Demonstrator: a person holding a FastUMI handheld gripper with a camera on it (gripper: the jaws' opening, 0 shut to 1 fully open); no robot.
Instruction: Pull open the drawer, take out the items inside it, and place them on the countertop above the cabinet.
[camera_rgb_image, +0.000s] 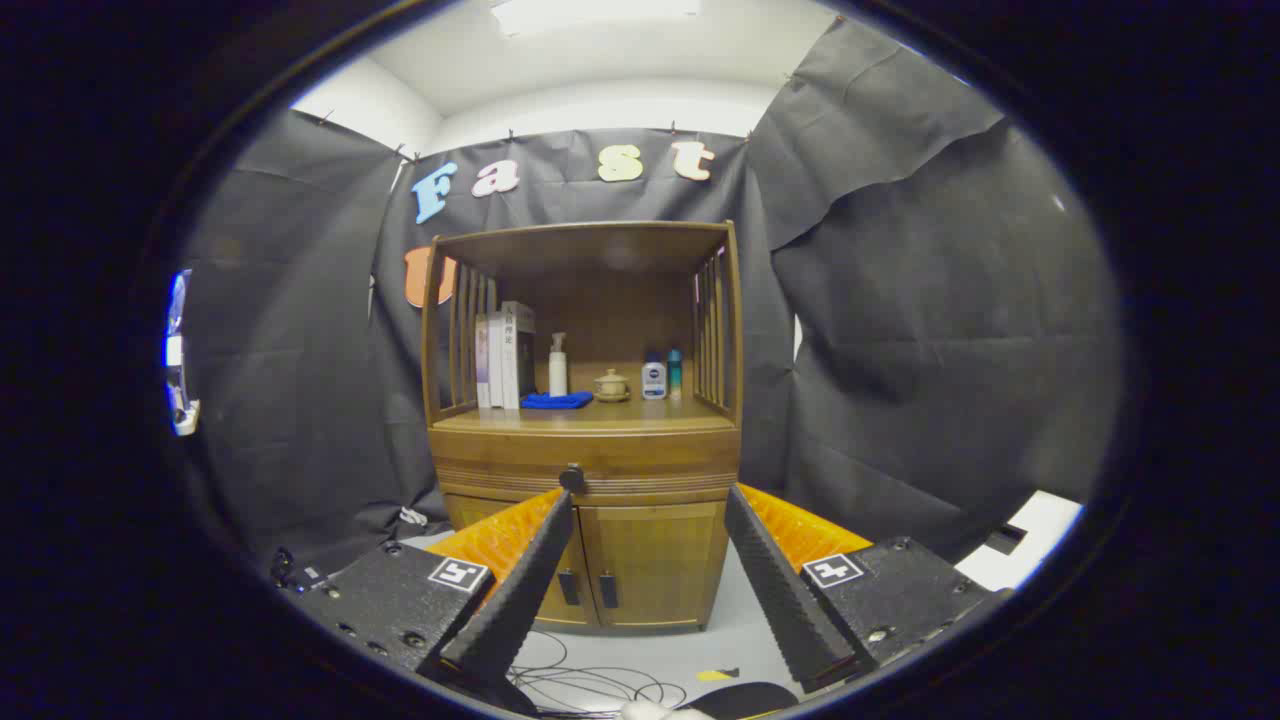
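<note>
A wooden cabinet (585, 440) stands ahead of me against the black cloth wall. Its drawer (590, 468) is closed, with a dark round knob (572, 478) at the front centre. The knob sits just above my left fingertip, some way beyond it. The countertop (620, 415) above the drawer carries books (503, 358), a white pump bottle (558, 366), a folded blue cloth (556, 400), a small lidded cup (611, 385) and two small bottles (662, 376). My gripper (648, 505) is open, fingers spread wide with nothing between them, pointing at the cabinet front.
Two lower doors (625, 565) with dark handles sit under the drawer. Slatted side rails and a wooden top frame the shelf. Loose cables (590, 685) lie on the pale floor in front of the cabinet. A white object (1030, 550) lies on the floor at right.
</note>
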